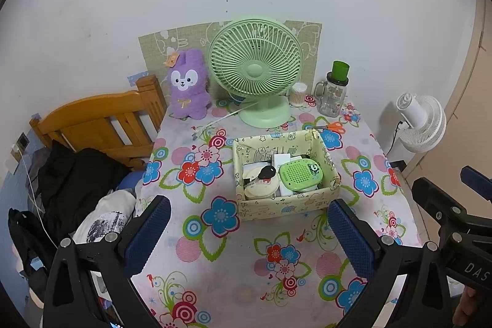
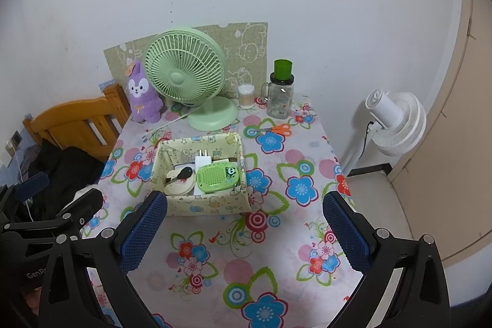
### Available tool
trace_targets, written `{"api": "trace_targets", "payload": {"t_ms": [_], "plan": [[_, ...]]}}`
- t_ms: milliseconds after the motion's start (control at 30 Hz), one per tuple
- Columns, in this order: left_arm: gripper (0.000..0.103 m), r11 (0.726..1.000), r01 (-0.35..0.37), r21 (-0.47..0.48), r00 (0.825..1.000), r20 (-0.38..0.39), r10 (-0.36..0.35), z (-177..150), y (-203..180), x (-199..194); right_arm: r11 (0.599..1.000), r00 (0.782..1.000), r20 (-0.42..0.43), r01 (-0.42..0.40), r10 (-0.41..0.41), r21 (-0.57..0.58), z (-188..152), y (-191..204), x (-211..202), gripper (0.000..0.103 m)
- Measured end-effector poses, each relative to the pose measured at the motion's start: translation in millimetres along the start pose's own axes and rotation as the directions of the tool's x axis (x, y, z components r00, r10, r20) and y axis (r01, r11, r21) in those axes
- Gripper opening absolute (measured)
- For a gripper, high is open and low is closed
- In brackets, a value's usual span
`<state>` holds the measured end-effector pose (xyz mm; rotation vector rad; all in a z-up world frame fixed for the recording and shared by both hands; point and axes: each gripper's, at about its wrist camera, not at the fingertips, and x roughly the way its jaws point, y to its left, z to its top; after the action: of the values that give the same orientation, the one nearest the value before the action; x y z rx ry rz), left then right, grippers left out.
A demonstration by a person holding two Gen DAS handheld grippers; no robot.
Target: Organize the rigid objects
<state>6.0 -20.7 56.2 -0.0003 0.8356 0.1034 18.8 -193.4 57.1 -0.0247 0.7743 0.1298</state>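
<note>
bedroom corner, white wall, small table under a flowered cloth [image 1: 246, 266].

item: storage box [image 1: 286, 205], pale yellow, cartoon print, soft folded walls, open top. centre of the left wrist frame; centre-left of the right wrist frame [image 2: 203, 205]. upright on the cloth.

contents: green speaker-like gadget [image 1: 299, 174] with panda sticker, lying flat at the right; black key [image 1: 267, 172] resting on a round cream case [image 1: 261, 185] at the left; white plug adapter [image 2: 203, 159] at the back. packed touching, all rigid, light.

outside the box: orange scissors [image 2: 281, 128], flat on the cloth, just beyond the box's far right corner. farther back, a green desk fan [image 1: 255, 66], cotton swab jar [image 1: 298, 94], glass mug with green lid [image 1: 333, 94], purple plush [image 1: 187, 82].

left gripper [image 1: 249, 232]: jaws wide apart, nothing held, low in frame, short of the box.
right gripper [image 2: 244, 231]: jaws wide apart, nothing held, likewise short of the box.

step, judged: box mostly filled; the scissors look like the remaining loose piece. next move likely calls for a reach past the box and a pinch across the handles or blades.
</note>
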Motion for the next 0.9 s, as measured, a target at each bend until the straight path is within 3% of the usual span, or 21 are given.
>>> {"api": "trace_targets", "payload": {"t_ms": [900], "plan": [[0.103, 1.0, -0.012, 0.008, 1.0, -0.018, 0.012, 5.4, -2.4, 9.4, 1.0, 1.0, -0.006, -0.008, 0.008, 0.002, -0.3, 4.9, 4.3, 0.102]]}}
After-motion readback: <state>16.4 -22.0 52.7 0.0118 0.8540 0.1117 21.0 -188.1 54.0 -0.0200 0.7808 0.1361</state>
